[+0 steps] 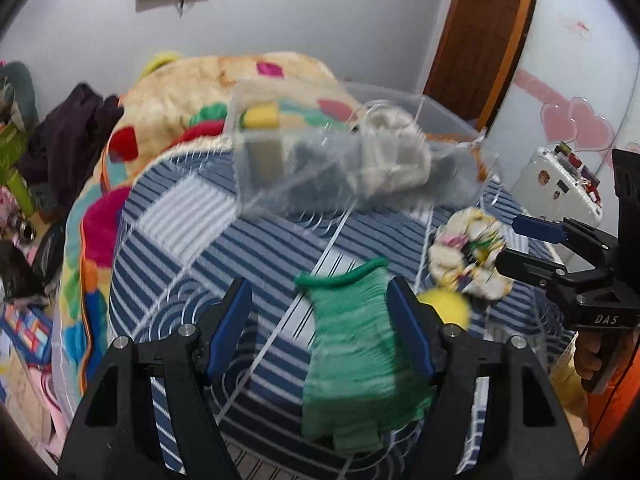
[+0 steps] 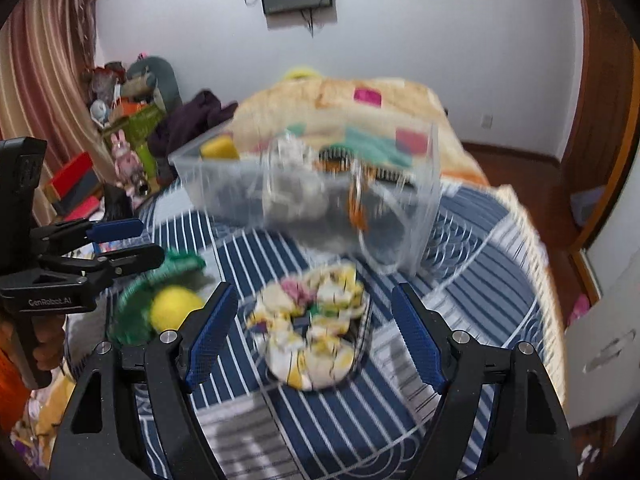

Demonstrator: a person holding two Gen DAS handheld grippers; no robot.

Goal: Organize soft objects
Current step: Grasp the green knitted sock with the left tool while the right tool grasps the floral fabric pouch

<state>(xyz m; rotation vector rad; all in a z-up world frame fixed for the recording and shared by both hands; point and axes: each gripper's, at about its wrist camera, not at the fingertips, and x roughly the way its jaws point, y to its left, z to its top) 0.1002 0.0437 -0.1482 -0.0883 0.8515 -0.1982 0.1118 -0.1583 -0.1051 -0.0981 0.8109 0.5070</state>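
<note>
A green knit glove (image 1: 356, 356) lies on the striped bed cover, between the open fingers of my left gripper (image 1: 320, 312). A yellow ball (image 1: 446, 308) sits just right of it. A floral scrunchie (image 2: 312, 340) lies between the open fingers of my right gripper (image 2: 312, 332); it also shows in the left wrist view (image 1: 470, 256). A clear plastic box (image 1: 340, 152) stands further back on the bed, holding a yellow sponge (image 1: 262, 116) and whitish and grey cloth. The box shows in the right wrist view too (image 2: 312, 192), as do the glove (image 2: 136, 304) and ball (image 2: 176, 306).
A colourful blanket (image 1: 192, 96) is piled behind the box. Dark clothes (image 1: 72, 136) and toys sit at the left. A white case (image 1: 560, 184) stands to the right of the bed. The bed's right edge (image 2: 536, 264) drops to a wooden floor.
</note>
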